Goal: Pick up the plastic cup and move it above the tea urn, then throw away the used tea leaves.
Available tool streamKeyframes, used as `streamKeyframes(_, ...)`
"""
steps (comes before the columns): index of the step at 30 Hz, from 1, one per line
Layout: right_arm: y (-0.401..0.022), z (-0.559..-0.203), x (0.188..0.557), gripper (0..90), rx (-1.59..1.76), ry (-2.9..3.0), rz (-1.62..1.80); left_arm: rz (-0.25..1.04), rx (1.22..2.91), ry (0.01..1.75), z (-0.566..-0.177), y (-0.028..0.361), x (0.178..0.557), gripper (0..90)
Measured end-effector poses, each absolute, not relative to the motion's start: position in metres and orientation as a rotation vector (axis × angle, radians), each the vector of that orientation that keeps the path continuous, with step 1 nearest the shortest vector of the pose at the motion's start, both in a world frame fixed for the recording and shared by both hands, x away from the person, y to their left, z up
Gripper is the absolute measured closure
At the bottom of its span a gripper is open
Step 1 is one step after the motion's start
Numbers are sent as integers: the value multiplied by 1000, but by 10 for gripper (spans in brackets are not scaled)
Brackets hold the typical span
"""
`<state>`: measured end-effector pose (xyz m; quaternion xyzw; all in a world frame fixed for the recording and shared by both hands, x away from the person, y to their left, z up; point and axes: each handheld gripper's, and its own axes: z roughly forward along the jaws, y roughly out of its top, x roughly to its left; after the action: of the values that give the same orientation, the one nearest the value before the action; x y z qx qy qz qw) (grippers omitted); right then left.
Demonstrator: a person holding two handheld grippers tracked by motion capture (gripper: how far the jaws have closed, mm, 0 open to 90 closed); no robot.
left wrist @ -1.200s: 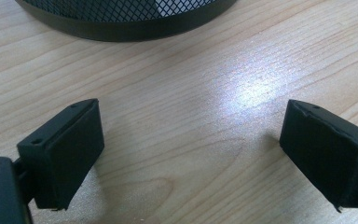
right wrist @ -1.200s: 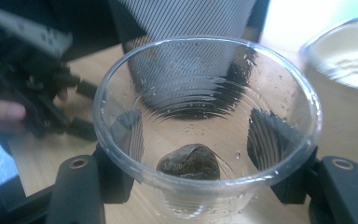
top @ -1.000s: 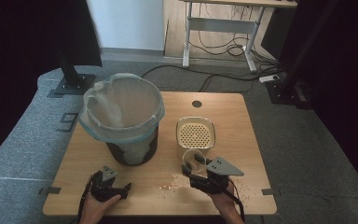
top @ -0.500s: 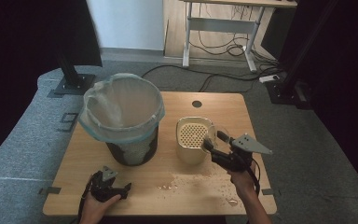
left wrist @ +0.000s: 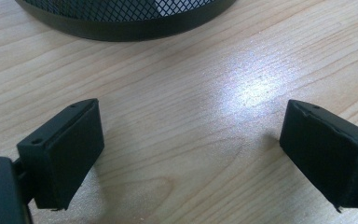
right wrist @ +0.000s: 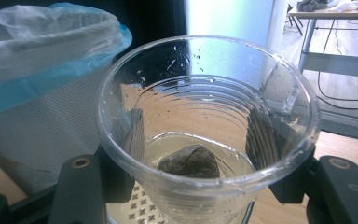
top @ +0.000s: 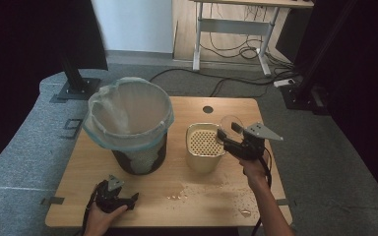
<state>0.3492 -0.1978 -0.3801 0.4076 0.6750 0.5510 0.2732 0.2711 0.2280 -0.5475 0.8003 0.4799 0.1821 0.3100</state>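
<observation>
We take the wooden table (top: 142, 194) as our landmark, and we go from the biggest thing to the smallest. On its left half stands the black mesh bin (top: 137, 156) with a pale plastic bag (top: 128, 115) over its rim; in the left gripper view we see only the lower edge of this bin (left wrist: 121, 18). To the right of the bin, near the middle of the table, stands the cream container with a perforated strainer top (top: 205, 146). At the right edge of this strainer we hold the right gripper (top: 225, 134), and its jaws are closed on a clear plastic cup (right wrist: 205, 135), one pad on each side of the wall. In the cup there is some pale liquid and a dark tea bag (right wrist: 189, 162). The left gripper (top: 112, 183) rests on the front left part of the table, its jaws wide apart with nothing between them. We judge that the cup is lifted and brought to the strainer, but it is upright, so the pouring of the liquid is not yet done, and the tea bag and cup are not yet thrown away. Some drops and wet spots (top: 204, 191) lie on the front of the table. The cup bottom is cut off in the right gripper view, and in the high view the cup is hard to make out.
</observation>
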Motion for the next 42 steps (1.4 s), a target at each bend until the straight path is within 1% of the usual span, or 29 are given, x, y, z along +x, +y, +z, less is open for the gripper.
streamKeyframes(9,-199,-384,370,373,1154,1791,1476,477,2121,1257,-547,229,271,58)
streamKeyframes(20,-196,-382,371,371,1129,1787,1431,475,2122,1250,-548,229,270,58)
streamKeyframes(29,-185,-371,375,369,1014,1813,1230,472,2124,1248,-547,229,271,57)
streamKeyframes(32,-180,-364,375,369,954,1817,1085,474,2124,1246,-548,229,271,57)
streamKeyframes(42,-162,-361,378,369,774,1854,842,471,2126,1242,-548,230,271,57)
